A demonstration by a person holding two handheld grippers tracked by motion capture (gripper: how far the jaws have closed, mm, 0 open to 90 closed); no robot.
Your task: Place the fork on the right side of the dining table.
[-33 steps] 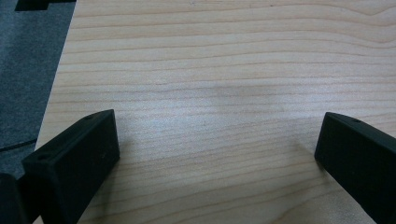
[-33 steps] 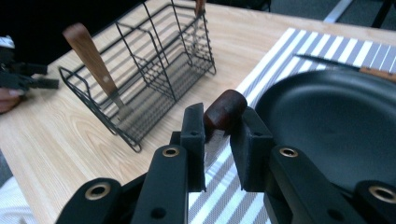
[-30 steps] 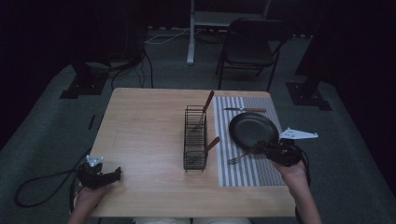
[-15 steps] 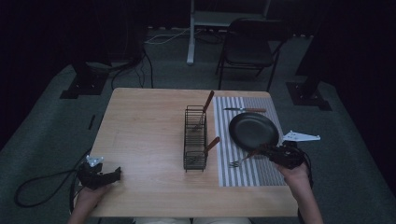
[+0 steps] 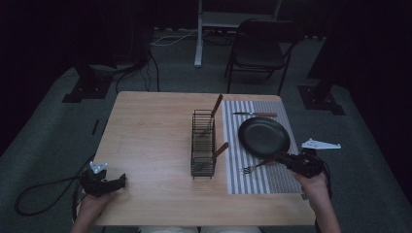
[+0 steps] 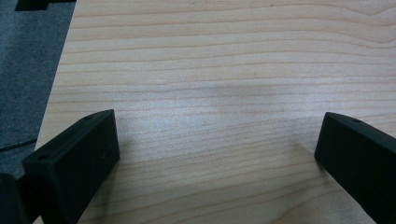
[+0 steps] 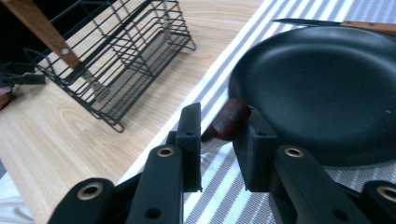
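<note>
- Right gripper (image 5: 281, 161) has the fork (image 5: 257, 166) by its wooden handle (image 7: 229, 119), jaws closed on it, beside the near rim of the black pan (image 5: 264, 136).
- Fork tines point toward the wire caddy (image 5: 203, 144), low over the striped mat (image 5: 252, 180).
- Best to keep it level, lift clear of the pan rim, then aim for an empty caddy slot.
- Left gripper (image 5: 112, 183), well left of the pan, rests with jaws spread, holding nothing.

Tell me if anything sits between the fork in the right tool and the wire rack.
Nothing visible does. The fork lies on the striped mat, its handle in the right tool. Between it and the rack there is just mat and bare table; the plate sits behind it.
</note>
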